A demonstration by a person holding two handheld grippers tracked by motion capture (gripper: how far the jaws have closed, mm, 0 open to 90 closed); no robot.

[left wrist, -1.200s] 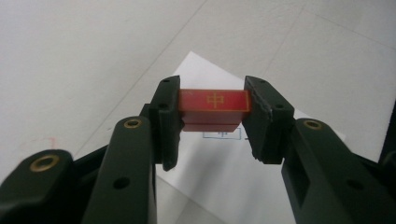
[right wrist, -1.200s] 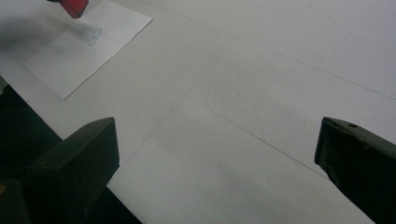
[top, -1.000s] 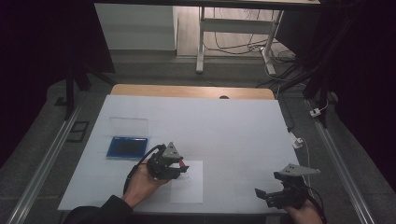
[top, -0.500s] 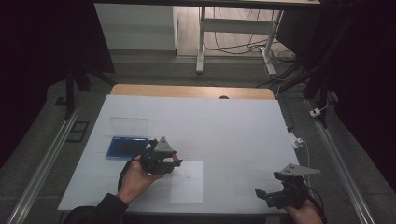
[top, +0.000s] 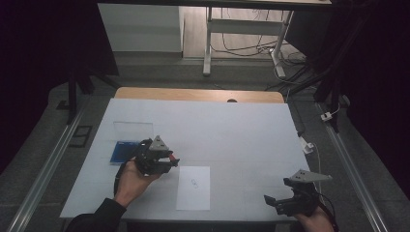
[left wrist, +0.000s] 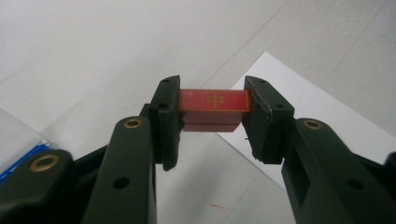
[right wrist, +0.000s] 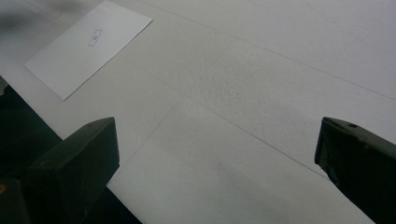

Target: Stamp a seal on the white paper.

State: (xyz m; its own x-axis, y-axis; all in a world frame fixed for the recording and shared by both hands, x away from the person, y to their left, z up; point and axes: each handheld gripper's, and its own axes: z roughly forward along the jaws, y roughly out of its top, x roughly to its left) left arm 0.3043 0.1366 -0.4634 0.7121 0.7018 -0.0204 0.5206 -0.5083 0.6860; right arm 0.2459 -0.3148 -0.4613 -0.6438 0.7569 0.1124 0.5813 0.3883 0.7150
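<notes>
1. Over the table's left-centre, high view: left gripper (top: 169, 160) held in the person's left hand (top: 129, 180), grey three-cornered plate on top, tips pointing right toward the paper sheet (top: 194, 187).
2. Left gripper view: jaws pinched on a small red block (left wrist: 214, 101), one pad on each short end. Block has a gold mark on its top face & a darker red lower part under it. Block is lifted off the table, w/ the sheet's corner seen behind & below it.
3. Paper sheet lies flat near the front edge of the white table cover (top: 232, 130), small printed mark abt mid-sheet. Gripper tips sit just left of the sheet's upper-left corner in the high view; can't tell if they're over it or beside it.
4. Blue tray (top: 123, 151) lies just behind/left of the left gripper, partly hidden by it. Clear lid (top: 133, 129) lies flat just beyond the tray.
5. Right gripper (top: 276, 200) low at the table's front-right corner, held in the right hand (top: 314, 220), well apart from the sheet & block.
6. Right gripper view: its jaws spread wide, nothing btwn them, bare white cover below; sheet (right wrist: 88, 46) off at upper left.
</notes>
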